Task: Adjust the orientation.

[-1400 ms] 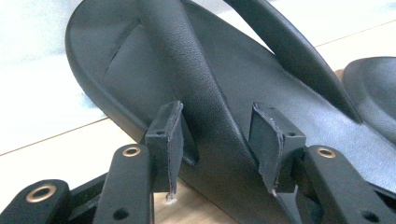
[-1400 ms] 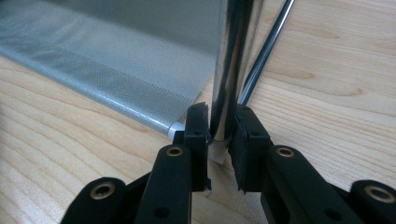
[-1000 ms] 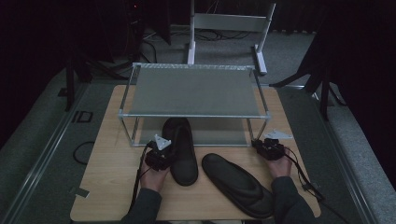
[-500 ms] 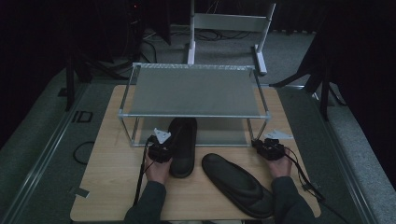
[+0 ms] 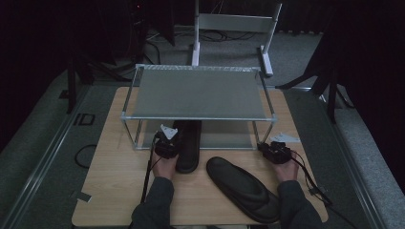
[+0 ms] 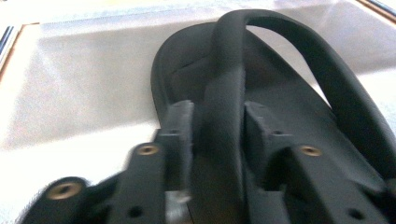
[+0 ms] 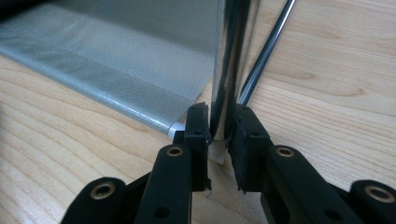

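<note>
Sliding a black sandal (image 5: 187,145) onto the lower shelf of the metal rack (image 5: 198,93): a second back it lay further out on the tabletop (image 5: 114,186), now roughly half of it sits under the top shelf. Left hand-held gripper (image 5: 167,143) straddling the sandal's strap (image 6: 224,93), jaws just been easing apart with the strap between them, so probably letting go soon. Long axis running straight front to back, toe end pointing into the rack, heel end poking out toward the person. Right hand-held gripper (image 7: 219,128) clamped on the rack's front right leg (image 7: 229,60), steadying it. Second sandal (image 5: 241,188) lying diagonal on the tabletop, likely next.
</note>
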Demonstrator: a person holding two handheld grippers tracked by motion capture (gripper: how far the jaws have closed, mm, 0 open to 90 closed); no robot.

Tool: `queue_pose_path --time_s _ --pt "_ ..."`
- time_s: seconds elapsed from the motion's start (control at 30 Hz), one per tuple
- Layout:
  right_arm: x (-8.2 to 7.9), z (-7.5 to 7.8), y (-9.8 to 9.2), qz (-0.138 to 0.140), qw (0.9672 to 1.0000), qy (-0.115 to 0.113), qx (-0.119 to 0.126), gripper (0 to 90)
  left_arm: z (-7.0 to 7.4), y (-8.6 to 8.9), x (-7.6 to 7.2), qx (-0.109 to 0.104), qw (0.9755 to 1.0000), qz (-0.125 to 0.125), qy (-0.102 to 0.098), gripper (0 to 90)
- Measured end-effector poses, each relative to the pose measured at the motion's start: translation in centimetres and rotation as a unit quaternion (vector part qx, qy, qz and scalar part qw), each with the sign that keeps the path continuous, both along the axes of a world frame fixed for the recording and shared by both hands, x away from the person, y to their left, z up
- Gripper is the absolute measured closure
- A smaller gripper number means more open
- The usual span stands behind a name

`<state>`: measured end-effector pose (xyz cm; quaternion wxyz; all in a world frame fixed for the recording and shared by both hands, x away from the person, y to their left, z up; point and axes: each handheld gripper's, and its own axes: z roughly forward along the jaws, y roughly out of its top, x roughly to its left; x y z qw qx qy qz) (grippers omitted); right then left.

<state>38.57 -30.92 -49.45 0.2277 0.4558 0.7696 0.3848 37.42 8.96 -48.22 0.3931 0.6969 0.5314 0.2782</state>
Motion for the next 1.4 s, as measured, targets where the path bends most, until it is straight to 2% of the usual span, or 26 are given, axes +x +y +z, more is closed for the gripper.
queue_pose_path --time_s 0.1,0.17,0.3,0.33,0.37,0.5,0.53,0.57,0.63,0.7,0.9,0.97,1.13,1.23,1.4 --pt "0.0 0.0 0.0 0.001 1.0000 -0.001 -0.001 77.7 0.5 0.2 -1.6 0.001 0.9999 -0.012 -0.010 50.0" --pt "0.0 0.0 0.0 0.000 1.0000 -0.001 -0.001 77.7 0.9 0.4 -2.7 0.005 0.9996 -0.024 -0.018 46.9" --pt "0.0 0.0 0.0 -0.001 1.0000 -0.001 -0.001 77.7 1.9 0.5 -5.1 -0.001 0.9979 -0.057 -0.029 42.8" --pt "0.0 0.0 0.0 -0.001 1.0000 -0.001 -0.001 77.7 1.9 0.5 -5.1 -0.001 0.9979 -0.057 -0.029 42.2" --pt "0.0 0.0 0.0 -0.001 1.0000 -0.001 0.000 77.7 2.1 0.5 -6.0 -0.013 0.9964 -0.080 -0.024 42.2" --pt "0.0 0.0 0.0 -0.001 1.0000 -0.001 0.000 77.7 1.9 0.4 -7.7 -0.032 0.9954 -0.089 -0.016 40.1" --pt "0.0 0.0 0.0 -0.001 1.0000 -0.001 0.000 77.7 1.9 0.4 -7.7 -0.032 0.9954 -0.089 -0.016 38.8" --pt "0.0 0.0 0.0 -0.001 1.0000 -0.002 -0.001 77.7 1.4 0.3 -9.1 -0.035 0.9951 -0.092 -0.012 37.2" --pt "0.0 0.0 0.0 0.000 1.0000 -0.002 -0.002 77.7 1.1 0.1 -9.8 -0.022 0.9954 -0.092 -0.010 35.0" --pt "0.0 0.0 0.0 0.000 1.0000 -0.002 -0.002 77.8 0.9 0.0 -10.3 -0.001 0.9962 -0.086 -0.009 30.6" --pt "-0.1 0.0 0.0 0.000 1.0000 -0.003 -0.002 77.9 0.7 0.3 -11.5 0.000 0.9952 -0.098 -0.003 25.6" --pt "0.0 0.0 0.0 0.000 1.0000 -0.002 -0.002 77.9 0.4 0.5 -12.0 0.001 0.9945 -0.105 0.005 25.1" --pt "-0.1 0.0 0.0 0.000 1.0000 -0.002 -0.002 77.9 -0.1 0.3 -12.2 0.010 0.9944 -0.104 0.015 24.4" --pt "0.0 0.0 0.0 0.000 1.0000 -0.002 -0.002 77.9 -0.6 -0.1 -12.2 0.026 0.9941 -0.103 0.022 24.1" --pt "-0.1 0.0 0.0 0.000 1.0000 -0.002 -0.002 77.9 -1.2 -0.3 -11.9 0.035 0.9943 -0.096 0.029 24.4"
